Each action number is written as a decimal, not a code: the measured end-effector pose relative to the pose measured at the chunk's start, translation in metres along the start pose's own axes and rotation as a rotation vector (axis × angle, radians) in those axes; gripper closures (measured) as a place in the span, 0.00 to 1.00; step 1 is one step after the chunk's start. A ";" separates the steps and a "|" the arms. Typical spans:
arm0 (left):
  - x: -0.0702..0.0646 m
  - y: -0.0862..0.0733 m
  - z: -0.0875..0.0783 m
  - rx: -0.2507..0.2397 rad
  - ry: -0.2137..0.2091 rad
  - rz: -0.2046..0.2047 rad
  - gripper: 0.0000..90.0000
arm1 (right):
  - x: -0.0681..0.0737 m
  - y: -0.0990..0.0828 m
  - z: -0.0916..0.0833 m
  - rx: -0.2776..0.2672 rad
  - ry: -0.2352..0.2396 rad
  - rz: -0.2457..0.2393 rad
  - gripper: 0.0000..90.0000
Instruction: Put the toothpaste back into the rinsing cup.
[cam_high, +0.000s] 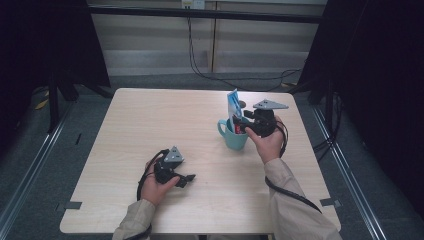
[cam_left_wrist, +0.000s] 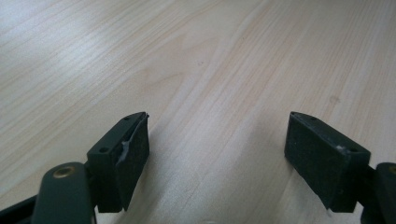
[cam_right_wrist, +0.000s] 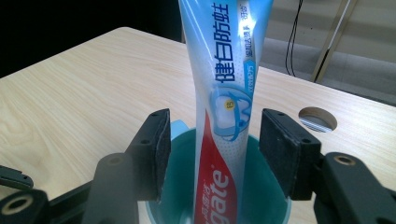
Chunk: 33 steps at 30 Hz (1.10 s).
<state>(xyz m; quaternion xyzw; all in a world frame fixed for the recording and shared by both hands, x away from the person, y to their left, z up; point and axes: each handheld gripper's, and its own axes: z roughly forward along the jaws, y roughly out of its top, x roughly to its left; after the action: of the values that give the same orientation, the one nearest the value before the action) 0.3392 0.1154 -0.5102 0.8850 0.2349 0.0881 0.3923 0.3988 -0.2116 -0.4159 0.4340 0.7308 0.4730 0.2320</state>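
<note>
Inside the round teal mug, glossy toothpaste tube upright, my right gripper jaws apart beside it, not touching, left gripper near the mug, jaws apart over pale woodgrain table.

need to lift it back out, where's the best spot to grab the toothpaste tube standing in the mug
Grip the toothpaste tube on its flat upper part above the mug rim, coming level from the person's side with one jaw on each edge. It stands upright, its lower end hidden inside the mug.
</note>
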 end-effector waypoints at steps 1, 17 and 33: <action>0.000 0.000 0.000 0.000 0.000 0.000 0.24 | 0.000 0.000 0.000 0.004 0.001 0.001 0.48; 0.000 0.000 0.000 0.000 0.000 0.000 0.24 | -0.001 0.001 -0.009 0.039 0.023 -0.001 0.39; 0.000 0.000 0.000 -0.001 -0.001 -0.001 0.24 | 0.001 0.001 -0.018 0.104 0.050 -0.015 0.33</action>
<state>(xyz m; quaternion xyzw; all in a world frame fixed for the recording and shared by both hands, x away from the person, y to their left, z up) 0.3393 0.1153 -0.5103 0.8846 0.2354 0.0877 0.3929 0.3847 -0.2194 -0.4071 0.4282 0.7632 0.4433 0.1941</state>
